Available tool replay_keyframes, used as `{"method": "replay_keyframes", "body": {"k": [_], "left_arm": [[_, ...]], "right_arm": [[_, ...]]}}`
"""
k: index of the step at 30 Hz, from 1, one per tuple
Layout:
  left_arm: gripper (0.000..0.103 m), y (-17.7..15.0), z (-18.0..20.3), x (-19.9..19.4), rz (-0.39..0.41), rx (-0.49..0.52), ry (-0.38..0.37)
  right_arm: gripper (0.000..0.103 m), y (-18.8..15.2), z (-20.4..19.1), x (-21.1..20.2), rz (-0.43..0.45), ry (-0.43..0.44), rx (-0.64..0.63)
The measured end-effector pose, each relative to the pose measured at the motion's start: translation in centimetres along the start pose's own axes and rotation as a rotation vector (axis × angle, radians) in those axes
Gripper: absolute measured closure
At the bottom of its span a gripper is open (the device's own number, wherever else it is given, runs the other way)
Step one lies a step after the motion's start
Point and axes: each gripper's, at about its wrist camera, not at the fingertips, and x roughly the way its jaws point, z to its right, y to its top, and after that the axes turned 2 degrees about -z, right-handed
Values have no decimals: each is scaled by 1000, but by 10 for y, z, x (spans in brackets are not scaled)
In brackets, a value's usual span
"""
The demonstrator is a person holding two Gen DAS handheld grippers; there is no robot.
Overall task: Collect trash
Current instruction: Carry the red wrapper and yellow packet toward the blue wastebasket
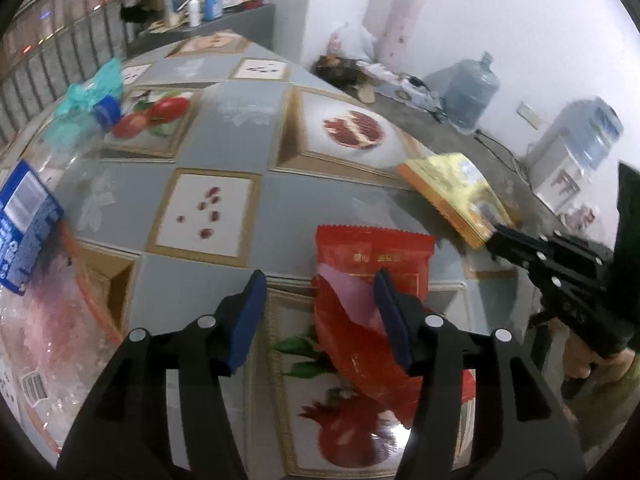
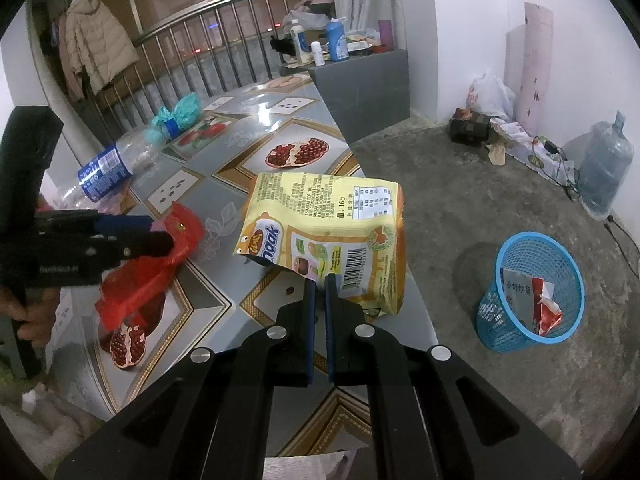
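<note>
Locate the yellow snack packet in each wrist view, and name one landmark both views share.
Left wrist view: the yellow snack packet sits right of centre, at the table's edge, with the right tongs at its near corner.
Right wrist view: it fills the centre, pinched at its lower edge by the right tongs.
Shared landmark: the red wrapper at the left tongs.

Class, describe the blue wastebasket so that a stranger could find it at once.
Look off the table's right edge to the concrete floor. There stands a blue mesh wastebasket, the only basket, already holding a red-and-white wrapper.
</note>
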Motion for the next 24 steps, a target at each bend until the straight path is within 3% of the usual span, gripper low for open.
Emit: {"method": "replay_keyframes", "body": {"k": [3,8,13,24], "left_arm": [[52,-8,20,3,7,118,76],[80,-14,34,-1,28,161,81],[99,-16,39,-4,42,180,106],[102,-9,27,-37,129,109,97]], "right_arm": [[98,0,0,0,0,-2,-3],[98,0,0,0,1,-4,-3],[98,0,-3,-3,16,-15,-15],[99,7,-14,-31,110,-61,-76]]}}
